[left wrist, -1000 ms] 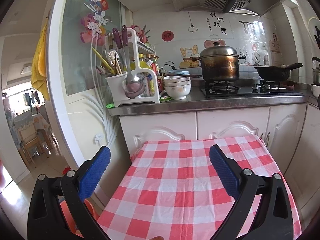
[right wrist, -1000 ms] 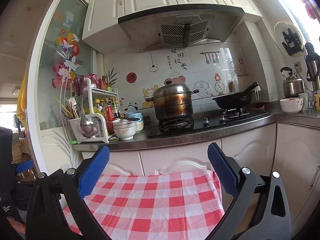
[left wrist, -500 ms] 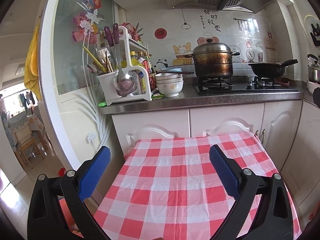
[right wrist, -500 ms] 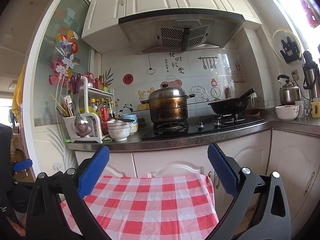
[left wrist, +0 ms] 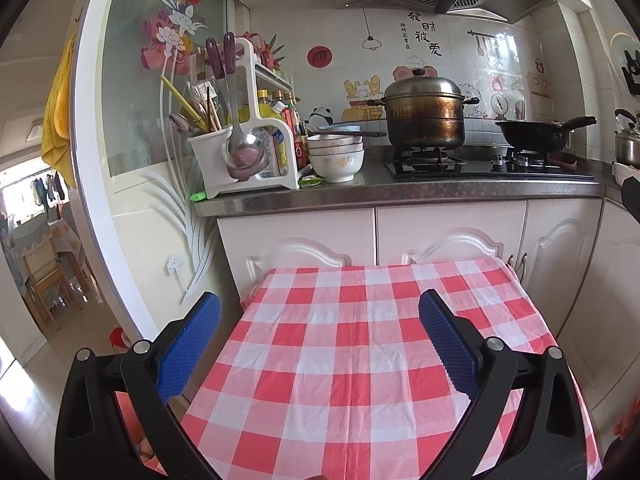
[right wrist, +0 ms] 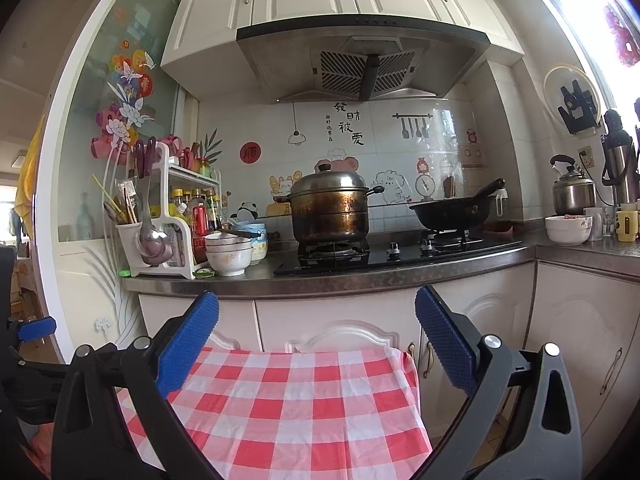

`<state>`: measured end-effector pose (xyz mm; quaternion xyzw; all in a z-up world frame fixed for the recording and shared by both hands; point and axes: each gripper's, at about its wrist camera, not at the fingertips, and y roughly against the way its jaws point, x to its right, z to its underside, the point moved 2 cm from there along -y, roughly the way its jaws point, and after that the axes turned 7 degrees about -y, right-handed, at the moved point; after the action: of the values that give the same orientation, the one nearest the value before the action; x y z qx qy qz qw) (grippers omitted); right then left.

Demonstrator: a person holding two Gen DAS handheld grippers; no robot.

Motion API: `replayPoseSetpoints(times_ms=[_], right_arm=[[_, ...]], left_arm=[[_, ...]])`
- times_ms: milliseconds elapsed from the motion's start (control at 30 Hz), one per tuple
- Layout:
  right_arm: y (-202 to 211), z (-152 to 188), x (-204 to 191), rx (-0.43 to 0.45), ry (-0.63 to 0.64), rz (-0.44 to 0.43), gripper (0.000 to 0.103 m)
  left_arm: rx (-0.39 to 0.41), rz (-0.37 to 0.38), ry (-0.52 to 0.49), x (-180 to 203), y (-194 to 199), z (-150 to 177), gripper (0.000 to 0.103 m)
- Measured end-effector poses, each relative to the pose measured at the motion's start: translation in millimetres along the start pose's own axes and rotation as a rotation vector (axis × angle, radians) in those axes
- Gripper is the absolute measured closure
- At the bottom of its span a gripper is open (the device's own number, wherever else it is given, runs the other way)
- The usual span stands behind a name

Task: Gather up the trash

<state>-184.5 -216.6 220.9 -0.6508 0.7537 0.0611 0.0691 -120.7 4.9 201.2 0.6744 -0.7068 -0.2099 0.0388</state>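
Nearest in both views is a table covered by a red-and-white checked tablecloth (left wrist: 360, 360), which lies under both grippers and runs toward the white base cabinets (left wrist: 448, 236). In the left wrist view, a doorway at the far left opens onto another room with a chair (left wrist: 44, 276), and a yellow cloth (left wrist: 58, 108) hangs by the door frame.

Beyond the cabinets, the steel countertop (left wrist: 400, 194) carries a white utensil rack (left wrist: 244, 152) at its left end, holding ladles, chopsticks and sauce bottles. Just right of the rack stand stacked white bowls (left wrist: 338, 158). A small green packet (left wrist: 311, 180), the only trash-like piece in sight, lies on the counter touching the foot of the rack and just beside the bowls; in the right wrist view it shows as (right wrist: 205, 274). A green scrap (left wrist: 199, 196) sits at the counter's left edge. Farther right, a lidded steel pot (left wrist: 424, 114) and a black wok (left wrist: 536, 134) sit on the gas hob; a kettle (right wrist: 573, 192) and a white bowl (right wrist: 568, 230) stand at the far right. A range hood (right wrist: 360, 64) hangs above.

The left gripper (left wrist: 320, 336) is spread wide, nothing between its blue pads (left wrist: 188, 346), hovering over the cloth. The right gripper (right wrist: 316, 338) is equally wide apart and empty, well short of the counter.
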Motion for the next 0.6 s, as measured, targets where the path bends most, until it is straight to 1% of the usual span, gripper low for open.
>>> replayPoseSetpoints(times_ms=[600], right_arm=[[-10.1, 9.0, -4.5, -0.028, 0.017, -0.005, 0.004]], left_arm=[[-0.023, 0.000, -0.003, 0.2, -9.9, 6.4, 0.005]])
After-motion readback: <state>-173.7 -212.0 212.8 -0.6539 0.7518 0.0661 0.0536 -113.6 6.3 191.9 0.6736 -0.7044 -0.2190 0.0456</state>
